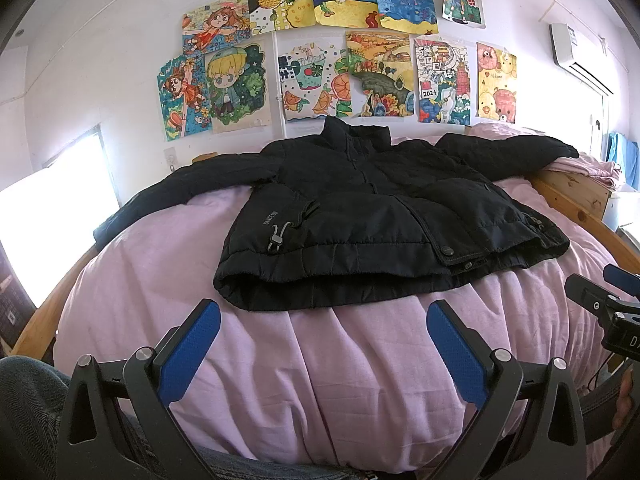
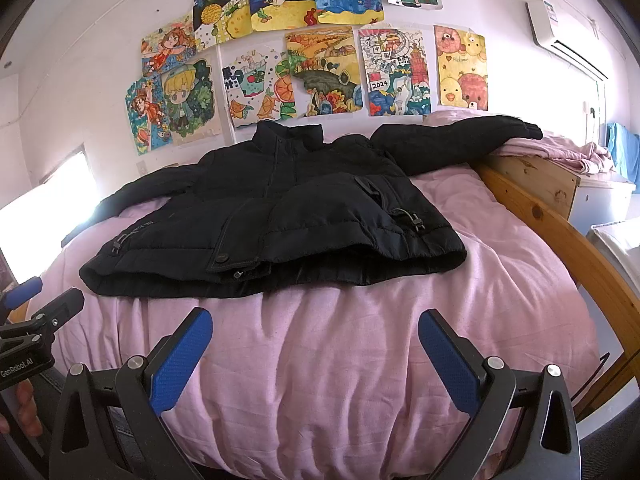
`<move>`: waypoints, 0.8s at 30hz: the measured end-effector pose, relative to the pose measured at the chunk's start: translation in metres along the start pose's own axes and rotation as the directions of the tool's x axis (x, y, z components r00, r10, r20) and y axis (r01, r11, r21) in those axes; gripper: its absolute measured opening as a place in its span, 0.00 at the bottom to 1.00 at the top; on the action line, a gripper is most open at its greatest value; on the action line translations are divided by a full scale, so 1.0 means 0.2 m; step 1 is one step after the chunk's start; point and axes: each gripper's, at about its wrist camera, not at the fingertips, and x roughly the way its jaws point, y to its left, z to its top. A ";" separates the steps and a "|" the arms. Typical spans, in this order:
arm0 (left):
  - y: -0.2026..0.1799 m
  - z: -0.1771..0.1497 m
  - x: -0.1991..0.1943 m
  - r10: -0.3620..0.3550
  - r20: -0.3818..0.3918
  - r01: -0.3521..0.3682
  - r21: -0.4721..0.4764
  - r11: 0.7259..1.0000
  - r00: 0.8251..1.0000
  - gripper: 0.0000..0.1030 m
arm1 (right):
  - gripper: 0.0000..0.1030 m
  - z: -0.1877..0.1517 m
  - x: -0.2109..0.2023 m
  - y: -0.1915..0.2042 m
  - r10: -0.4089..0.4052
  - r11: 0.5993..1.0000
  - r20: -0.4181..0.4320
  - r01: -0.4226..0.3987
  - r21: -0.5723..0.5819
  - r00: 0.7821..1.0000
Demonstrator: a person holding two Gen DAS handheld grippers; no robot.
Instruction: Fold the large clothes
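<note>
Jacket [image 1: 372, 216]: black, padded, spread front-up on the bed [image 1: 320, 360], sleeves out to both sides, collar toward the wall drawings [image 1: 336, 48], hem toward the grippers.
Left gripper [image 1: 323, 316]: fingers spread wide, holding nothing, over pink bedding short of the hem.
Right gripper [image 2: 315, 322]: likewise wide apart, empty, short of the hem.

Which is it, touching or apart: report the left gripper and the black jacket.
Apart. The left wrist view shows pink bedding between the open left gripper and the black jacket hem.
</note>
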 end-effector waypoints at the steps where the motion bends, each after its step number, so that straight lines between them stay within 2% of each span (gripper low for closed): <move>1: 0.00 0.00 0.00 0.000 0.000 0.000 0.000 1.000 1.000 0.99 | 1.00 0.00 0.00 0.00 0.000 1.000 0.000 0.000 0.000 1.000; 24: 0.00 0.00 0.00 0.001 0.000 -0.001 0.000 1.000 1.000 0.99 | 1.00 0.00 0.00 -0.01 0.001 1.000 -0.002 -0.001 0.005 1.000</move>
